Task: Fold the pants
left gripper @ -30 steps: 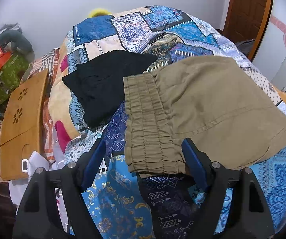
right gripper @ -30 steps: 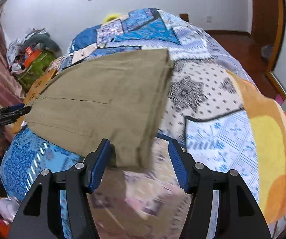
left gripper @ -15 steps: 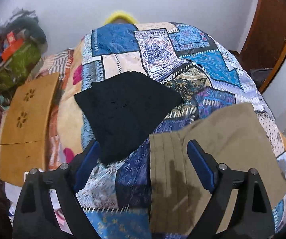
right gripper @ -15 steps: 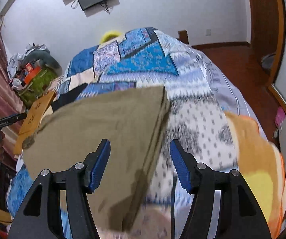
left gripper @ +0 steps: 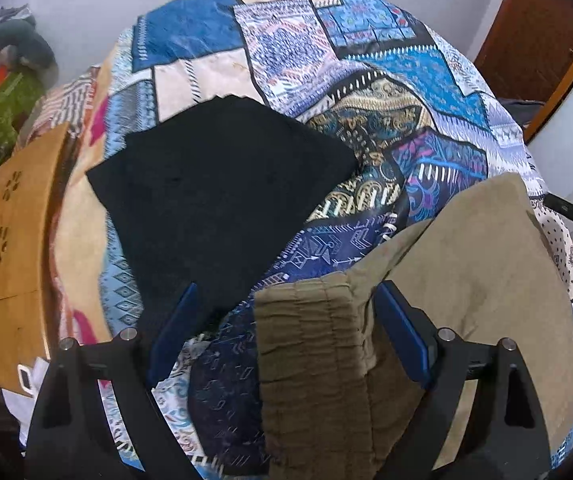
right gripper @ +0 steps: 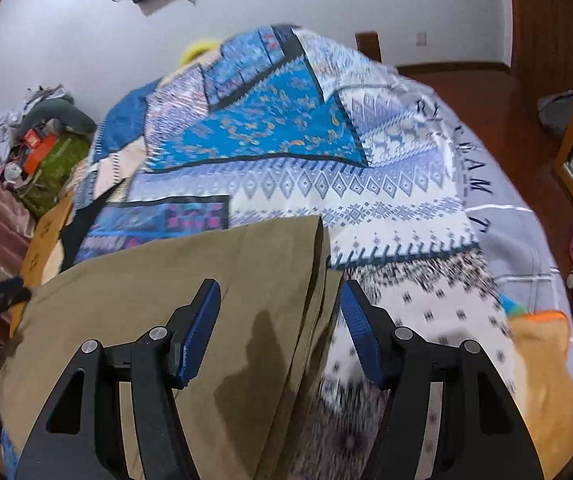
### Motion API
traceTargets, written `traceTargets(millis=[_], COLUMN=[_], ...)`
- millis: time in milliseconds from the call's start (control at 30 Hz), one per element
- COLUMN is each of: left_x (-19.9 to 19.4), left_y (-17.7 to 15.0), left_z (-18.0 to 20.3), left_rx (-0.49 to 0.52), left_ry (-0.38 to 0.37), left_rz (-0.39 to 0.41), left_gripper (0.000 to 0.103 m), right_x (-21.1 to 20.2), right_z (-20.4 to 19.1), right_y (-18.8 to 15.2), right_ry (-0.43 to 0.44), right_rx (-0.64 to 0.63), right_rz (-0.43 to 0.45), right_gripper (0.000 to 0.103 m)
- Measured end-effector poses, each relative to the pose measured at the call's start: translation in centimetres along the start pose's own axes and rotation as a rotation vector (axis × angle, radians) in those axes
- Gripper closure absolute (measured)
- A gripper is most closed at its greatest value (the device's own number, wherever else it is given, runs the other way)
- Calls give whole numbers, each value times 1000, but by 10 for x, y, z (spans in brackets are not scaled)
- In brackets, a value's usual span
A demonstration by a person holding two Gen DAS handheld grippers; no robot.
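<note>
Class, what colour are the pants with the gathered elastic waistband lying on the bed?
Olive-khaki pants; the left wrist view shows them best.

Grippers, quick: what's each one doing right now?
Left gripper: open over the khaki pants, nothing held.
Right gripper: open, straddling the pants' folded edge, no grip.

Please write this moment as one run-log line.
step: fold pants | khaki pants: folded, on bed | left gripper: open over waistband | right gripper: open over folded edge
</note>
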State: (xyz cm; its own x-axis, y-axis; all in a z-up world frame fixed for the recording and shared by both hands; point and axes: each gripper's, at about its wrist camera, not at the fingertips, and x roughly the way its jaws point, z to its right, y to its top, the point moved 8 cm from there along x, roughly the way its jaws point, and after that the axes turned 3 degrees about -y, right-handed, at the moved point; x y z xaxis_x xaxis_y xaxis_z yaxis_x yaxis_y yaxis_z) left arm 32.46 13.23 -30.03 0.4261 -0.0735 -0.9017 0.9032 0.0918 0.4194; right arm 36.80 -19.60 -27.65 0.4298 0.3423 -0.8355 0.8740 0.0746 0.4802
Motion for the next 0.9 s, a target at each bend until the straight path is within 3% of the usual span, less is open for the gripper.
traceTargets(millis=[267,333,533,633,800,900], left_x=[12,12,13,17,6,-12], left_y=[-4,-4,-8,-11,-10,-10], left_z=[0,-5,-19,-23,-21,-23], left_rx=[-4,-27,-133,-181,-162,-144], left_ry=[-58,-56,-63,-59,-24,25], left_rz=[-3,19,53,51,60,93], left_gripper=[13,13,25,25,25,26], right_x=[50,57,65,66,62,45], right_z=[7,5,3,8,14,23], right_y=[9,7,4,5,13,23], right_ry=[2,18,-39,-54,-86,-192], right_rx=[19,16,-37,-31,-11,-57], right_rz=[-63,-81,-72,-68,-68,-35], right_gripper=[47,62,84,88,88,88])
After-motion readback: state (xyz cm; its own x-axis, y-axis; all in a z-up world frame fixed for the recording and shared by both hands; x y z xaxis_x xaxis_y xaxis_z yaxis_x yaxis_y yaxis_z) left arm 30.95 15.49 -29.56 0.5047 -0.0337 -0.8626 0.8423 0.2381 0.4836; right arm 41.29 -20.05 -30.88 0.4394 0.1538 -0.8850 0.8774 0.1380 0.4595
